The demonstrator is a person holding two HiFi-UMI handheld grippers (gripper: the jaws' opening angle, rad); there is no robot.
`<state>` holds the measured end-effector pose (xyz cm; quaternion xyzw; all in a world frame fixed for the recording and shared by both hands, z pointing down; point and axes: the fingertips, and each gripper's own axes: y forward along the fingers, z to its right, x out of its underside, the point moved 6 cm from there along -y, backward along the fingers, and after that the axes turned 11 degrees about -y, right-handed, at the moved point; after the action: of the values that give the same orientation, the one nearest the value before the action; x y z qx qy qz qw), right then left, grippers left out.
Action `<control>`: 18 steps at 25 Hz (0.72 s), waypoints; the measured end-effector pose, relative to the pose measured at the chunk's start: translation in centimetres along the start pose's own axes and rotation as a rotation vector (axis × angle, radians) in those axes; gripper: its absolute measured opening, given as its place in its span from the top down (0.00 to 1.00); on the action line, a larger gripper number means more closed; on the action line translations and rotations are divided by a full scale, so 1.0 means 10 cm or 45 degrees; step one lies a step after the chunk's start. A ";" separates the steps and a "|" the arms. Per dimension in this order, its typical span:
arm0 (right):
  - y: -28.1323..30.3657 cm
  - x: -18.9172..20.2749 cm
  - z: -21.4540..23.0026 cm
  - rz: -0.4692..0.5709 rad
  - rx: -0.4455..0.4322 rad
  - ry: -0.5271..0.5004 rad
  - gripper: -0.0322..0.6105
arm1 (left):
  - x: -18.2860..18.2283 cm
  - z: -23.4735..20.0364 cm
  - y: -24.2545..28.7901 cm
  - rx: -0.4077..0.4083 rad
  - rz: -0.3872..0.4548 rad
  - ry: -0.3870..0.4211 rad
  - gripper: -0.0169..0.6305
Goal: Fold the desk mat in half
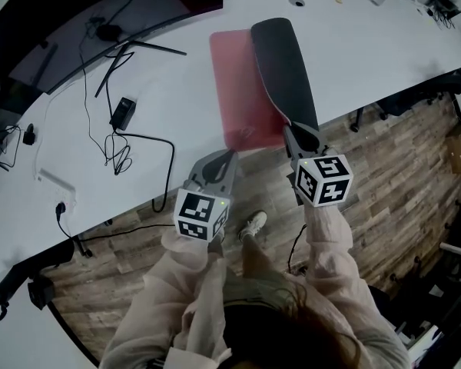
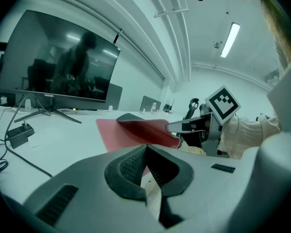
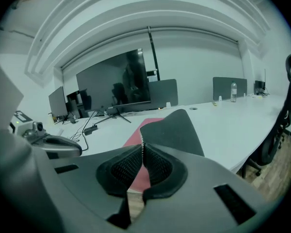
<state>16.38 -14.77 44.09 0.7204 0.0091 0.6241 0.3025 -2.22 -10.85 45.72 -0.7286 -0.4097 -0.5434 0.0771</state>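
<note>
My right tongs (image 1: 290,132) pinch the desk mat (image 1: 242,91) at its near right corner, held up dark underside showing, above the white bench (image 1: 353,52), while my left tongs (image 1: 230,156) pinch its near left corner.

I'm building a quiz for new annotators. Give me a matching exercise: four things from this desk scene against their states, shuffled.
1 desk mat
2 right gripper
3 monitor
4 power adapter

A screen dark
B lying flat, left of the mat
C one side lifted, dark underside showing
D shut on the mat's near edge

Pairs: 1-C, 2-D, 3-A, 4-B
</note>
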 end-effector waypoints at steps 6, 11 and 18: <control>0.25 0.25 -0.38 -0.137 -0.049 -0.141 0.90 | 0.08 -0.09 -0.11 -0.031 -0.002 -0.025 0.94; 0.35 0.29 -0.54 -0.169 -0.072 -0.197 0.90 | 0.13 -0.18 -0.20 -0.057 0.006 -0.039 0.94; 0.45 0.30 -0.73 -0.193 -0.097 -0.263 0.90 | 0.17 -0.31 -0.28 -0.095 0.013 -0.063 0.94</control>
<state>8.82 -14.17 49.07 0.7660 0.0085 0.5220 0.3751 -6.26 -9.91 47.50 -0.7463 -0.3872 -0.5398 0.0427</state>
